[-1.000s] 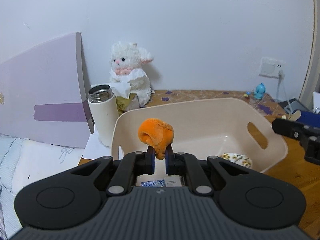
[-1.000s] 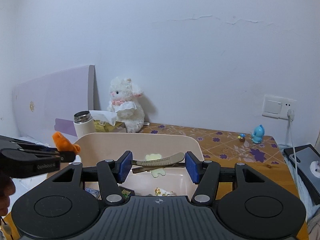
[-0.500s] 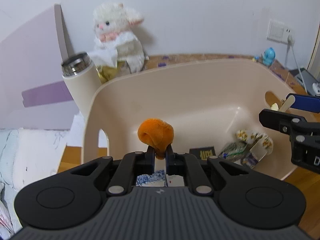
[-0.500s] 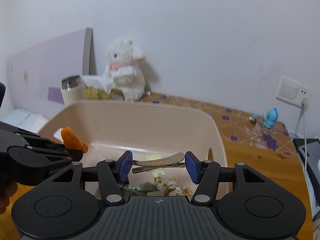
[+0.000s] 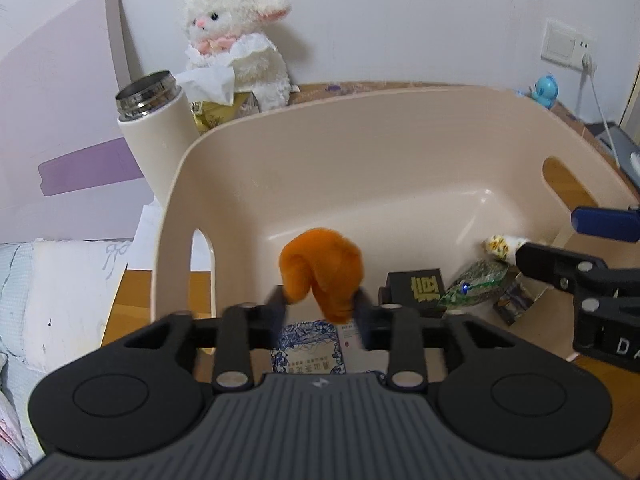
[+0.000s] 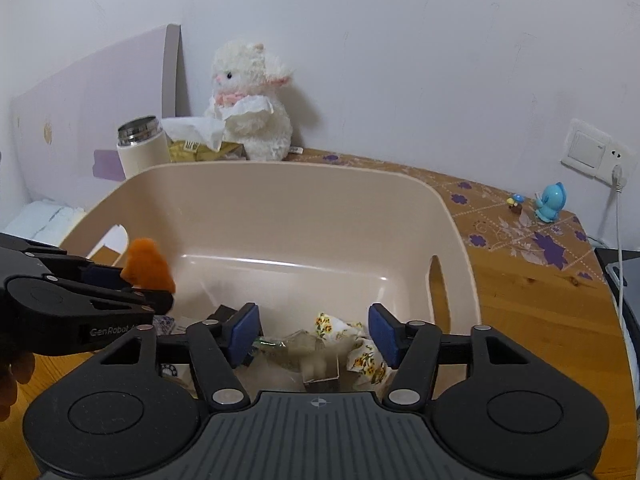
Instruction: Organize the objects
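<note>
A beige plastic basket (image 5: 384, 128) stands on the wooden table; it also shows in the right wrist view (image 6: 280, 184). My left gripper (image 5: 320, 304) is over the basket's near left part with its jaws parting, blurred, and an orange plush toy (image 5: 322, 266) sits loose between them; the toy also shows in the right wrist view (image 6: 146, 266). My right gripper (image 6: 314, 330) is open and empty over the basket's near right part. Below it lie a floral cloth (image 6: 360, 344) and a clear packet (image 6: 304, 354). A black box (image 5: 420, 286) and a blue-patterned box (image 5: 308, 344) lie on the basket floor.
A white plush lamb (image 6: 250, 100), a tissue pack (image 6: 200, 140) and a white steel-rimmed flask (image 5: 158, 136) stand behind the basket. A purple board (image 5: 60, 120) leans at the left. A blue figurine (image 6: 550, 202), a wall socket with cable (image 6: 596, 154) and a device are at right.
My right gripper has let go of the hair clip and it is gone from between the pads. My left jaws have spread apart around the orange toy. Both grippers have dropped lower into the basket.
</note>
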